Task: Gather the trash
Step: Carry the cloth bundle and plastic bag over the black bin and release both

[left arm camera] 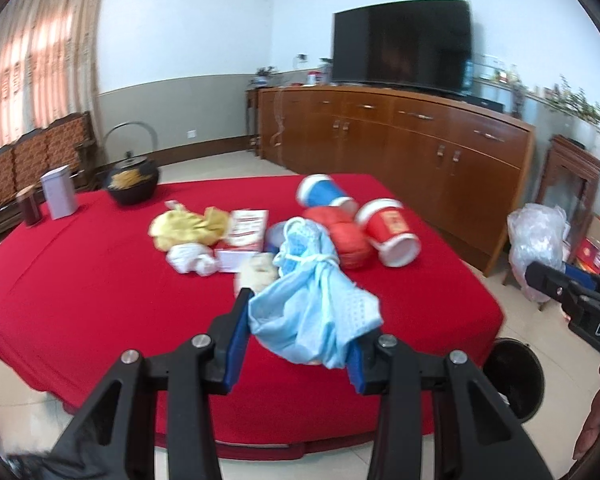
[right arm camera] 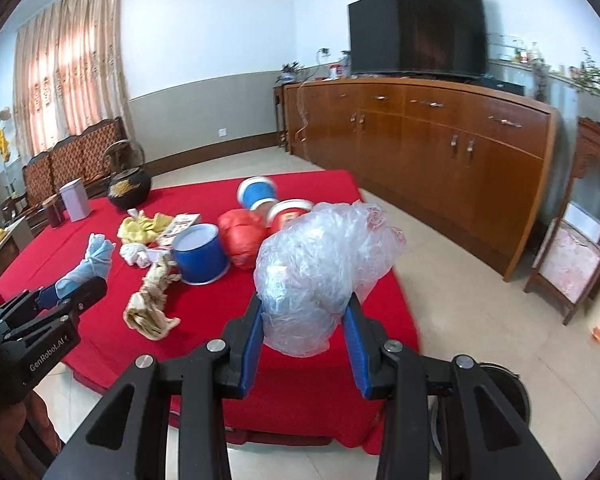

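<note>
Trash fills both tongs: left gripper [left arm camera: 300, 320] clamps a knotted blue cloth [left arm camera: 312, 312], right gripper [right arm camera: 304, 320] pinches a crumpled clear plastic bag [right arm camera: 320, 264], likely lifted toward the dark bin [left arm camera: 514, 376] below; paper cups [left arm camera: 392, 232] lie beyond.

Both grippers are held above the table, angled downward. The left gripper [left arm camera: 300, 332] is clamped on a blue cloth [left arm camera: 312, 312], the right gripper [right arm camera: 306, 320] on a crumpled plastic bag [right arm camera: 320, 264].
</note>
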